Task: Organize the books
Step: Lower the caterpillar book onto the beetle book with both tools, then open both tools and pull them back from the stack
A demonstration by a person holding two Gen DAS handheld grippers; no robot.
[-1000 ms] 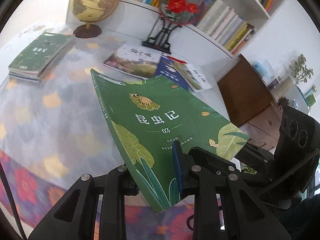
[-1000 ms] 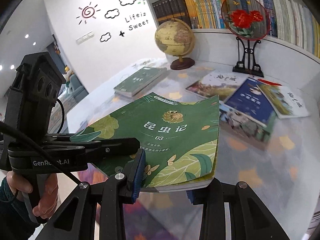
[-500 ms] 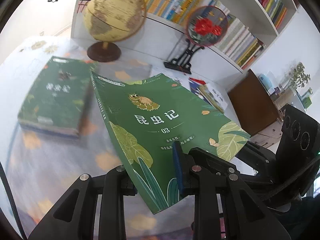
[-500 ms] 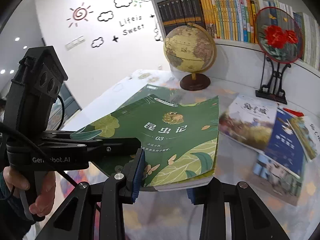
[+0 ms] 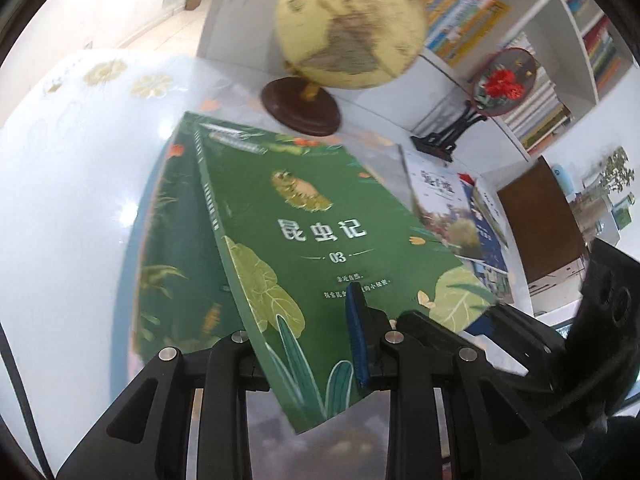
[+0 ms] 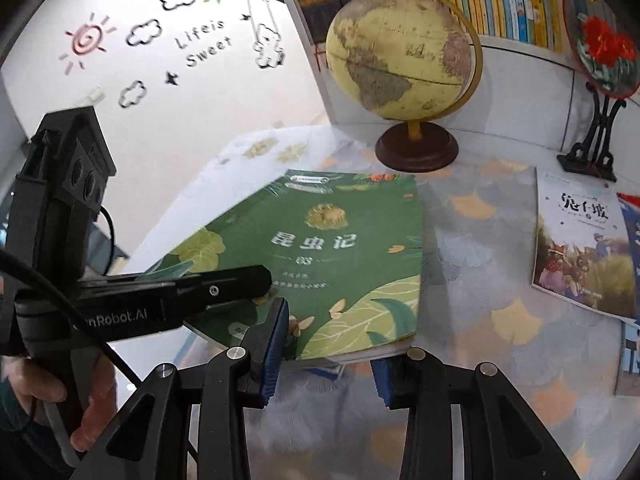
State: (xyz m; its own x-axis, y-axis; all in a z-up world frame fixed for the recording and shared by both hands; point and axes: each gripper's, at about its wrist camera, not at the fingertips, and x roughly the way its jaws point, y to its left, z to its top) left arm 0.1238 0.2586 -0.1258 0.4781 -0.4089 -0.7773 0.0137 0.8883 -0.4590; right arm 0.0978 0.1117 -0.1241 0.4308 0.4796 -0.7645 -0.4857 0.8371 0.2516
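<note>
A green paperback numbered 03 (image 5: 304, 236) is clamped at its near edge by my left gripper (image 5: 308, 340), which is shut on it. It hangs just above a stack of matching green books (image 5: 172, 248) near the globe. In the right wrist view the same green book (image 6: 332, 256) lies over that stack, with the left gripper (image 6: 224, 284) gripping its left side. My right gripper (image 6: 324, 360) has its jaws on either side of the book's near corner, a wide gap between the pads.
A globe (image 6: 404, 56) on a brown base stands just behind the stack. A red flower fan on a black stand (image 6: 604, 48) is at the right. Picture books (image 6: 580, 244) lie on the tablecloth to the right. Full bookshelves (image 5: 472, 4) line the back wall.
Both grippers have carried the green book left and forward, from mid-table to over the green stack by the globe. The grips look the same.
</note>
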